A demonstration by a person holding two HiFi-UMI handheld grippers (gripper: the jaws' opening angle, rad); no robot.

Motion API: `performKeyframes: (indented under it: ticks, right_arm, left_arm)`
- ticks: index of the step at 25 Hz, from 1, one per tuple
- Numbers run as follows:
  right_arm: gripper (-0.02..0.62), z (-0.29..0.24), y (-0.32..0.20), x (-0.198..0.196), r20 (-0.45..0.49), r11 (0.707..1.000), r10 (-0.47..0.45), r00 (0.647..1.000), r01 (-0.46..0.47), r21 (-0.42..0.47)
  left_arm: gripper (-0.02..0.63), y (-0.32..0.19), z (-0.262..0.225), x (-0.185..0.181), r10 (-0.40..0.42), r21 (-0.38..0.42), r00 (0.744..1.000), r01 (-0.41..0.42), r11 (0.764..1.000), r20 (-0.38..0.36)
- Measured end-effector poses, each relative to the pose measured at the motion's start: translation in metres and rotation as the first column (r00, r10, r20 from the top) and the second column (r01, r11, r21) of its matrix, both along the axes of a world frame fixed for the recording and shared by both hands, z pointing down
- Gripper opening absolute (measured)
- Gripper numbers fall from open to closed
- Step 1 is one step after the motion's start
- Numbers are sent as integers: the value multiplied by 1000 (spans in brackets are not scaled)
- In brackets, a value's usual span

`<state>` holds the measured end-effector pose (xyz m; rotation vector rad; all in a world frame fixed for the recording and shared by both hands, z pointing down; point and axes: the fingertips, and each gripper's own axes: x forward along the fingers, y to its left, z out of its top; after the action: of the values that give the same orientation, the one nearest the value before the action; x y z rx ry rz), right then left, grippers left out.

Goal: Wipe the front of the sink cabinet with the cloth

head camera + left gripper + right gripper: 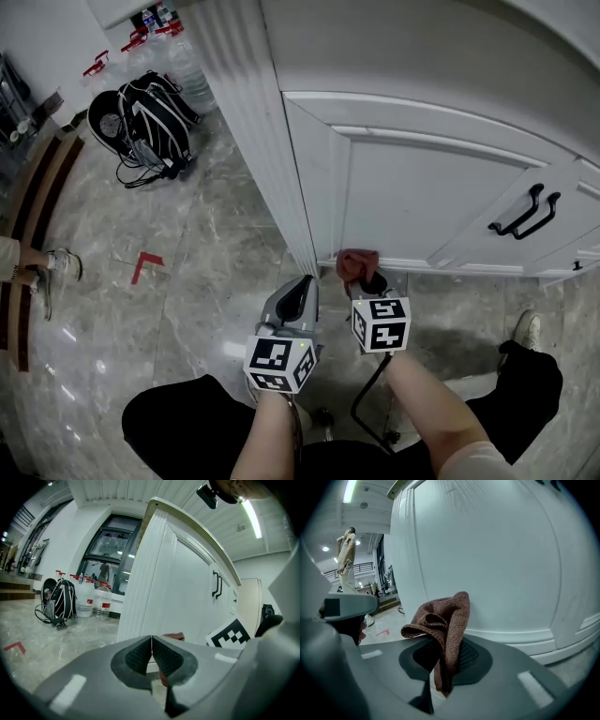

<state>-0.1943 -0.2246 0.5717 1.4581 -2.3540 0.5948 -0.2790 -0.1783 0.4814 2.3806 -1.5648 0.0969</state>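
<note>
Head view: my right gripper [368, 281] holds the brown cloth [354, 263] at the lower left corner of the white cabinet door [422, 187]. Left gripper view: my left gripper [152, 641] has its jaws together with nothing between them, near the cloth's left. Right gripper view: the jaws are clamped on the cloth, which is against the door's bottom edge.

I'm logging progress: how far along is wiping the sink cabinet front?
Done: the right gripper is shut on the cloth. In hand: the cloth is against the bottom edge of the cabinet door. Left: the door looks evenly white, so the wiped area can't be told. The left gripper is shut, empty.
</note>
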Motion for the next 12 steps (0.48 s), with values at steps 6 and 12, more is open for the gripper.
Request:
performKeyframes:
  ticks: [6,12]
  right_arm:
    - [83,-1,5,64,-22,997,79,997,-79,0]
    - [83,-1,8,134,-34,982,191,981,-191,-7]
  left_arm:
    - [0,-2,-7,26,29,10,1000,-29,1000,-3]
    - [0,-4,-8,72,105,15,994,-106,994,26]
